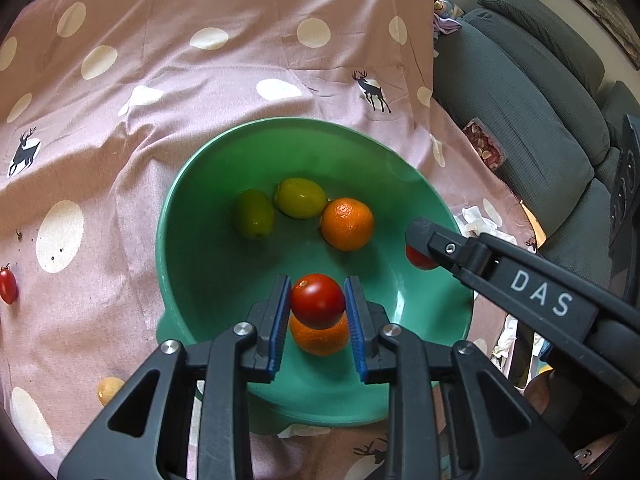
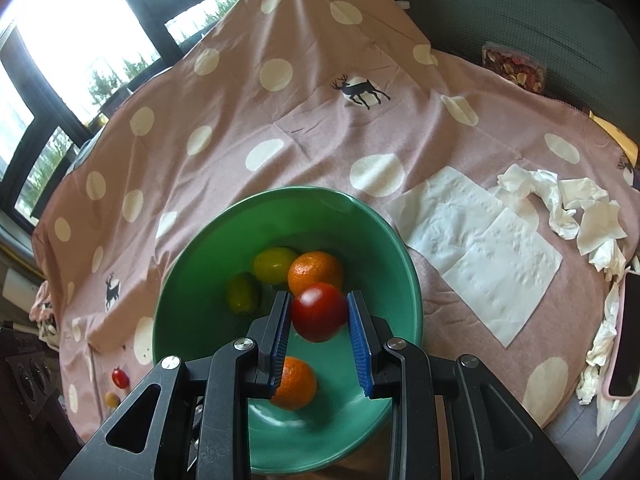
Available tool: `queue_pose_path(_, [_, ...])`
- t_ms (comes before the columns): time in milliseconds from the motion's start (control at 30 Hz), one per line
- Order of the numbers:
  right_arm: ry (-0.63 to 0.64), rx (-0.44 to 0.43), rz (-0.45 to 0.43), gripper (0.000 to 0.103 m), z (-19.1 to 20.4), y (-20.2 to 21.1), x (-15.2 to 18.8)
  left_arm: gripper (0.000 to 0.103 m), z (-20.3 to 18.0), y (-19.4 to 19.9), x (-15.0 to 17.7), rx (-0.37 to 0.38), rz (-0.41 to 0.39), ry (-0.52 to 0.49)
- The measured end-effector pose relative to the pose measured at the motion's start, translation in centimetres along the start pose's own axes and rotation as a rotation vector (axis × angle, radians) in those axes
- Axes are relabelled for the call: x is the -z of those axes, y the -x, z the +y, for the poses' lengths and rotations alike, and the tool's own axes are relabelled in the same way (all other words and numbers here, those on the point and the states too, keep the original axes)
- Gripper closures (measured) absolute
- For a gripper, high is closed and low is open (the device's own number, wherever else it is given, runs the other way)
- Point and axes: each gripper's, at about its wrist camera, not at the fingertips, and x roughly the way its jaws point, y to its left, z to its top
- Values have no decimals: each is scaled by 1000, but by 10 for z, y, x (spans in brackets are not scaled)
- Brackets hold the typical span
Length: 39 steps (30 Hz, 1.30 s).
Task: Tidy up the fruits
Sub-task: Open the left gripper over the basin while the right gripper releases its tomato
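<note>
A green bowl (image 1: 280,124) (image 2: 288,190) sits on a pink dotted cloth. It holds two oranges (image 1: 347,224) (image 1: 320,340) and two green-yellow lemons (image 1: 300,198) (image 1: 253,214). My left gripper (image 1: 318,292) hangs over the bowl's near side, shut on a red tomato (image 1: 318,300). My right gripper (image 2: 319,304) is also above the bowl, shut on a second red tomato (image 2: 319,312). In the left wrist view that second tomato (image 1: 420,259) peeks out under one of the right gripper's fingers (image 1: 424,236) at the bowl's right rim.
A small red tomato (image 1: 8,286) (image 2: 120,377) and a small yellow fruit (image 1: 108,390) (image 2: 112,398) lie on the cloth left of the bowl. Flat napkins (image 2: 480,248), crumpled tissues (image 2: 560,200) and a phone (image 2: 624,344) lie to the right. A grey sofa (image 1: 540,100) borders the table.
</note>
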Motion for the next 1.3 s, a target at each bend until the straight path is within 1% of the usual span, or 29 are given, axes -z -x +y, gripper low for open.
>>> queue_pose_path(300, [1,19,3,72,0,-1,0,76,-1,-1,0,-2,0,3])
queue_pose_path(333, [1,20,3,72,0,-1,0,77,-1,-1,0,-1,-1,6])
queue_pose_path(433, [0,23,5,72,-1,-2,0,76,1,4,-1,9,-19,9])
queue_pose_path(467, [-1,25,5,72,-2,-1,1,75,1,5,-1,10,-23,6])
queue_pose_path(533, [2,33,4,72,-2,-1,1,67,2,10,-1,9,-35,9])
queue_pose_path(633, [12,34,-4,72,1,2,1,63,8,20,-2,5,-58,30])
queue_pose_path(767, [30,19,-11,71,6,5,1,55,25,42,-1,-27,-101,55])
queue_pose_path(833, [40,7,-14,68,11,7,2,50,39,56,0,-52,-125,84])
queue_pose_path(933, [63,-30,-20,67,18,11,3,45,68,80,2,-105,-154,144])
queue_pose_path(1000, [84,-60,-21,66,26,13,5,44,92,98,5,-144,-185,206])
queue_pose_path(1067, [108,-92,-19,60,34,15,8,43,115,114,9,-176,-211,261])
queue_pose_path(1133, [132,-141,-16,59,44,17,11,39,143,127,16,-215,-246,334])
queue_pose_path(1200, [166,-181,-7,59,57,20,15,39,164,134,22,-256,-258,385])
queue_pose_path(1300, [244,-247,18,58,80,21,23,39,192,136,28,-314,-245,449])
